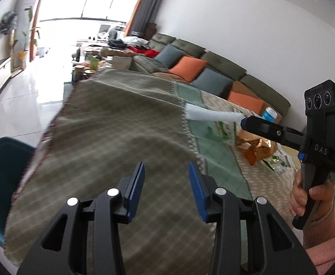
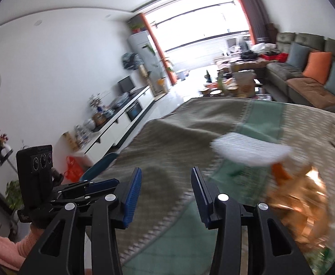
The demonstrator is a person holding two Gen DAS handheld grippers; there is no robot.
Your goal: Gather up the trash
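At about nine o'clock in the left wrist view, the teal bin [image 1: 0,183] sits beside and below the edge of the cloth-covered table [image 1: 112,126], a sensible spot for dropping in whatever is gathered from the surface. At six o'clock the left gripper [image 1: 166,176] hangs over the olive cloth with its blue pads apart and nothing between them, so it is released and, in my judgement, free to take the next piece. Toward two o'clock a white paper tissue [image 1: 211,115] lies on the cloth just off the tip of the right gripper [image 1: 245,122], which a hand [image 1: 304,197] grips by the handle at four o'clock. Whether that tip touches the tissue I cannot tell. The right wrist view shows this gripper's jaws parted and empty, the tissue blurred at about two o'clock from them, apart from the pads. Just beyond, around three o'clock, lies the remaining trash: crumpled gold and orange wrappers [image 1: 256,147], with a blue-and-white can [image 1: 269,114] behind them. That heap is probably the next target, and the light, crinkly foil may slip from a shallow pinch.
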